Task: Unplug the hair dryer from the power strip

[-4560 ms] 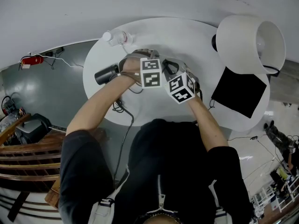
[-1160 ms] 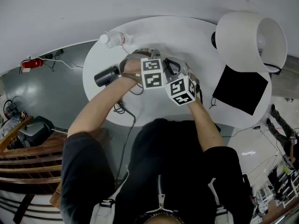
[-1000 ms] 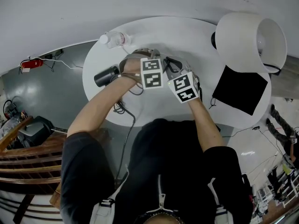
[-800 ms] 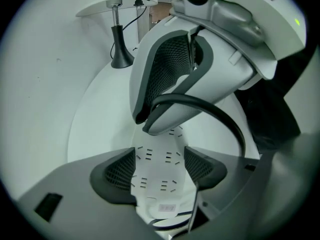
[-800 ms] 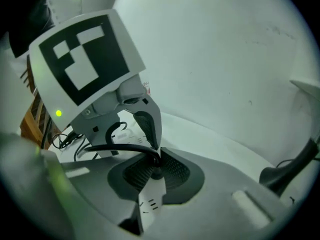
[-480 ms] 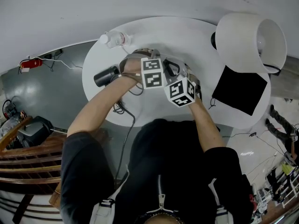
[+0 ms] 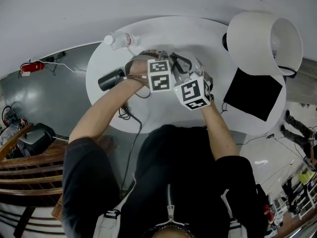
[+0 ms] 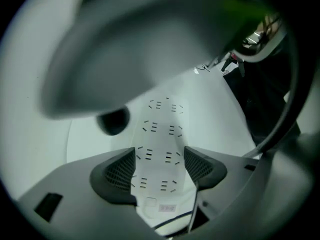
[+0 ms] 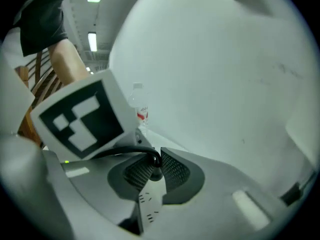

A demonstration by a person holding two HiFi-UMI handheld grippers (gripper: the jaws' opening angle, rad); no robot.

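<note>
The white power strip (image 8: pixel 161 134) lies on the round white table (image 7: pixel 163 33), and my left gripper (image 8: pixel 159 160) is shut on it, one pad against each long side. My right gripper (image 9: pixel 152 168) is shut on the hair dryer's black plug (image 9: pixel 154 173) above the strip (image 9: pixel 146 205); the black cord (image 9: pixel 120 151) curves off to the left. Whether the prongs are still in the socket is hidden. The black hair dryer (image 7: pixel 111 79) lies at the table's left. In the head view both marker cubes (image 7: pixel 159 75) (image 7: pixel 193 90) sit close together over the strip.
A clear water bottle (image 7: pixel 119 39) lies at the table's far left edge. A large white lamp (image 7: pixel 265 41) and a black square mat (image 7: pixel 253 100) take up the right side. The dryer's cord (image 7: pixel 132 125) hangs off the near edge. A dark round object (image 8: pixel 113 122) sits beside the strip.
My right gripper has shifted slightly up and away with the plug in its jaws. The left gripper has stayed on the power strip.
</note>
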